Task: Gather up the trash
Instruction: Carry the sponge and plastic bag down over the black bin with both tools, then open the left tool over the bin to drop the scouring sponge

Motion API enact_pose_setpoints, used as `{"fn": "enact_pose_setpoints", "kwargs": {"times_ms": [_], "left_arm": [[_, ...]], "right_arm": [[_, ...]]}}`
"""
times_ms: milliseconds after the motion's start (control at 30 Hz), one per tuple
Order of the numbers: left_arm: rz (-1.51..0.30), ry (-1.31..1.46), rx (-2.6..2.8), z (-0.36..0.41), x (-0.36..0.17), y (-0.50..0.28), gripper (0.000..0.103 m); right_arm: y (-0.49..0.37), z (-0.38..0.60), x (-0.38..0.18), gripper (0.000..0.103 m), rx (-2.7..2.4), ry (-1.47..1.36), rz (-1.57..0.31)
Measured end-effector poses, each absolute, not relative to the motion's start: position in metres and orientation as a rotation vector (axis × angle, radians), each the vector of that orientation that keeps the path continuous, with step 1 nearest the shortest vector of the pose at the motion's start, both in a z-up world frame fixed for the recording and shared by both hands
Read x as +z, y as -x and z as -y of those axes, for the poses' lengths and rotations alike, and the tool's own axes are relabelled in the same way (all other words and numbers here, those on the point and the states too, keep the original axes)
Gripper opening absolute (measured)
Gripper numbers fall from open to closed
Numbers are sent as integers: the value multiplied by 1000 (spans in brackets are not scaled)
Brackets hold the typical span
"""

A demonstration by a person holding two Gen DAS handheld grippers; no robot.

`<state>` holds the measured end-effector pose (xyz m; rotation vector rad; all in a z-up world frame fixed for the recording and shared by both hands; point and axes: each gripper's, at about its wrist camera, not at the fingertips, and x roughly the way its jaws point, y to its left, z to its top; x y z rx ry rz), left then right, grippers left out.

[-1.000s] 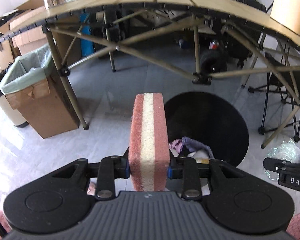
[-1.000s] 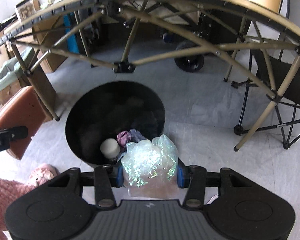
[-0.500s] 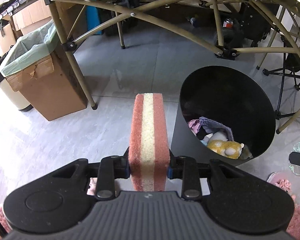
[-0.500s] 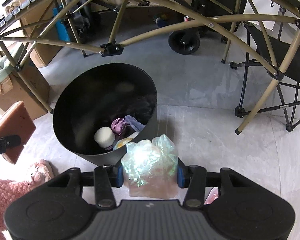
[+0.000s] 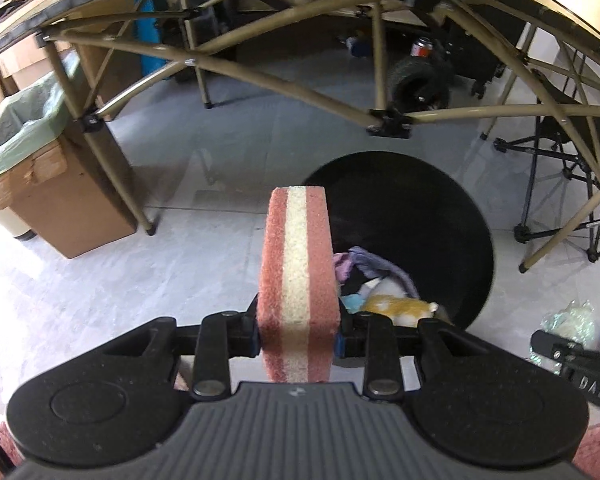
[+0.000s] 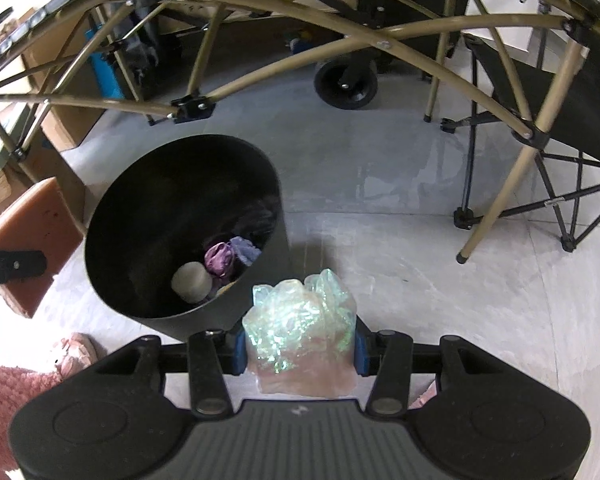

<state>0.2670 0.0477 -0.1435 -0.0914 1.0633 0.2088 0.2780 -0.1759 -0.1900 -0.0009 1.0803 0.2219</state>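
Observation:
My left gripper [image 5: 298, 344] is shut on a pink sponge with a cream middle layer [image 5: 298, 280], held upright at the near left rim of a round black trash bin [image 5: 440, 200]. My right gripper [image 6: 299, 350] is shut on a crumpled iridescent plastic wrapper [image 6: 300, 320], held just right of the same bin [image 6: 140, 208]. The bin holds purple cloth [image 6: 220, 258], a pale round lid [image 6: 191, 282] and a yellow plush [image 5: 396, 306]. The sponge also shows at the left in the right wrist view [image 6: 36, 220], the wrapper at the right in the left wrist view [image 5: 568, 320].
A folding table's tan frame [image 5: 284, 80] arches over the floor behind the bin. A cardboard box with a green liner [image 5: 52, 184] stands left. A folding chair [image 6: 540, 140] is right, a wheeled cart [image 6: 346, 80] behind. Pink rug [image 6: 16, 388] lies near left.
Both grippers have swung over the last second, first tilting down toward the bin, then back up. The bin now sits closer under the sponge. Both grips are unchanged.

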Motion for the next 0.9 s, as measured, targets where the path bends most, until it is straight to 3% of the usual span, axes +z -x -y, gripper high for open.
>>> {"fn": "enact_pose_setpoints", "kwargs": {"times_ms": [900], "left_arm": [[-1225,153,256,14,-179,-354,31]], "right_arm": [[-285,237,-201,46,64,-65,-1081]]}}
